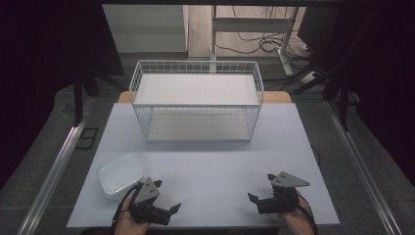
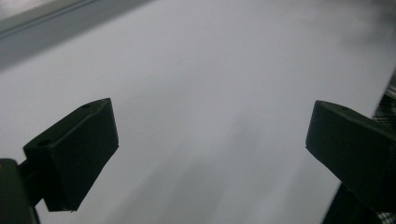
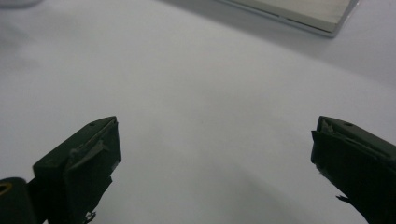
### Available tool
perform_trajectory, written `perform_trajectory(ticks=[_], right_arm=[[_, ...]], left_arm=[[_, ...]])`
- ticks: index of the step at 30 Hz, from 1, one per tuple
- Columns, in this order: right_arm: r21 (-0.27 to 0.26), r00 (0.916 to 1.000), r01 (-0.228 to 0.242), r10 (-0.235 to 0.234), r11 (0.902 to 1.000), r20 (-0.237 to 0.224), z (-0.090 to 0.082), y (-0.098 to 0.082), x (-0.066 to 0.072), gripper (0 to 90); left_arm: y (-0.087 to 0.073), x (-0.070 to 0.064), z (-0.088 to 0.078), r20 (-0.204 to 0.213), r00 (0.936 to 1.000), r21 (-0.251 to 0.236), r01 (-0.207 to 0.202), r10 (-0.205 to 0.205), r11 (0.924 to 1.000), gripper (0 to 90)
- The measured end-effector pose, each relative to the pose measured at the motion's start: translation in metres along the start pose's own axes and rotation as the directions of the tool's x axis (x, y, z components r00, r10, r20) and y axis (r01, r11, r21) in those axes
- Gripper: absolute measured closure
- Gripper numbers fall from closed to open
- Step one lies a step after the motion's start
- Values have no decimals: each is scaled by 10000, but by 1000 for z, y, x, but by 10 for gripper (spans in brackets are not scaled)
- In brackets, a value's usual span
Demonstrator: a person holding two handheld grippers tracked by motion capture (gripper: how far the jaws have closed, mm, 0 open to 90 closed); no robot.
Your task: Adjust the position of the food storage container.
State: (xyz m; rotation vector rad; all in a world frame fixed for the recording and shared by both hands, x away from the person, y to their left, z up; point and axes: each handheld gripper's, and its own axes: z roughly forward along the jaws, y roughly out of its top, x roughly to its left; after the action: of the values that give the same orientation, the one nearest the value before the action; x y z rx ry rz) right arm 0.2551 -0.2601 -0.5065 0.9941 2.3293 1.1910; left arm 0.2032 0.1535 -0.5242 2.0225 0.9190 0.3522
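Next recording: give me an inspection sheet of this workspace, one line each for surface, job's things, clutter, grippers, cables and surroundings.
Surface: pale table top, flat and bare in the middle.
Job's things: white dish near the front left corner, beside the left gripper; white wire basket rack with two shelf boards at the back, nothing on them.
Clutter: nothing seen.
Grippers: left gripper and right gripper low at the front edge, jaws apart, holding nothing.
Cables: black cable trailing from the right gripper; loose cables on the floor beyond.
Surroundings: dark curtains at the sides, white desk frame behind.
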Motion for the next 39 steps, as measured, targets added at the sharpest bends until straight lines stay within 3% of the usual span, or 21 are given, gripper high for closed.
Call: perform_trajectory(ticks=[6,12,22,25,29,30,32,34,35,36,39], right_arm=[[14,9995,308,-308,9995,54,4,2,4,0],[-214,9995,-84,90,9997,289,2,2,-1,0],[-65,9981,-39,43,10000,616,4,1,0,0],[-135,9977,-93,101,9999,669,3,2,0,0],[-105,9965,-56,64,9999,838,1,2,-2,0],[-61,9958,-147,152,9999,900,0,2,-4,0],[-66,9957,-199,204,9998,909,0,2,-5,0],[-110,9954,-247,256,9996,927,0,2,-5,0],[-110,9954,-247,256,9996,927,0,2,-5,0],[-105,9953,-213,222,9997,939,0,2,-5,0],[-77,9954,-197,203,9998,940,0,2,-4,0]], left_arm=[[-5,10,-2,162,9984,111,543,-544,9985,33],[-6,13,-2,116,9982,126,580,-581,9982,35],[-2,17,-8,243,9976,23,651,-651,9979,52],[0,20,-14,79,9978,1,658,-658,9978,33],[4,27,-25,-45,9952,-470,976,-979,9941,42],[5,32,-33,-419,9943,-621,950,-977,9935,58],[5,35,-38,-662,9929,-666,945,-989,9933,73],[4,44,-51,-1118,9865,-836,1109,-1199,9903,160],[4,44,-51,-1118,9865,-836,1109,-1199,9903,193],[3,51,-62,-1345,9808,-1002,1286,-1414,9866,234],[1,58,-73,-1524,9757,-1183,1400,-1573,9831,325]])
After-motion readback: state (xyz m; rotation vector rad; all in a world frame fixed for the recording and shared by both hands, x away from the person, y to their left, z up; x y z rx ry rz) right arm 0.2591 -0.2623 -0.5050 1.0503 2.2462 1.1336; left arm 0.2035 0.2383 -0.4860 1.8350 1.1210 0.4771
